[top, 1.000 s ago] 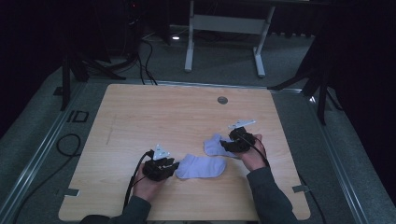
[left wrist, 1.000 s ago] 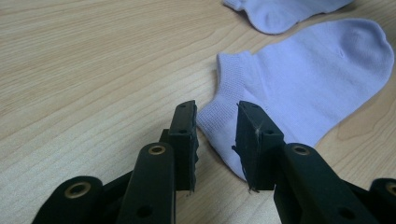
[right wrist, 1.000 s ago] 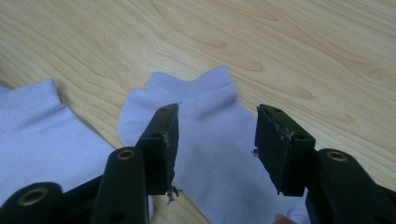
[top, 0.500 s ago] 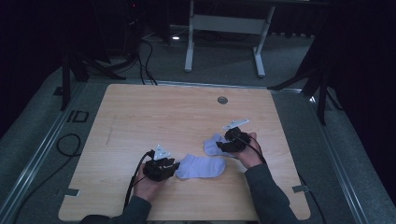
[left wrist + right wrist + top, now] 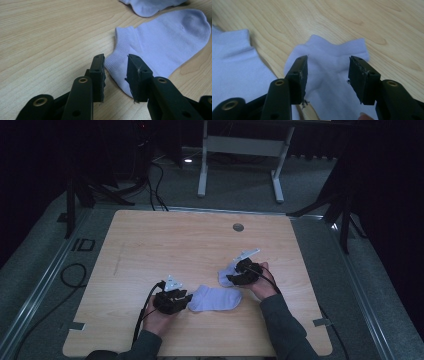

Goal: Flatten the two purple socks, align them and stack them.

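Two pale lilac socks on the wooden counter (image 5: pixel 150 250), near sock (image 5: pixel 216 298) flat with its cuff between the parted left gripper (image 5: pixel 115 75), far sock (image 5: pixel 329 72) beneath the wider-parted right gripper (image 5: pixel 327 77), neither sock clamped.

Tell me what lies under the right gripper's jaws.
Under the right gripper, whose jaws stand apart, lies a pale lilac sock on the wooden table. The hand and gripper cover that sock's near end in the high view.
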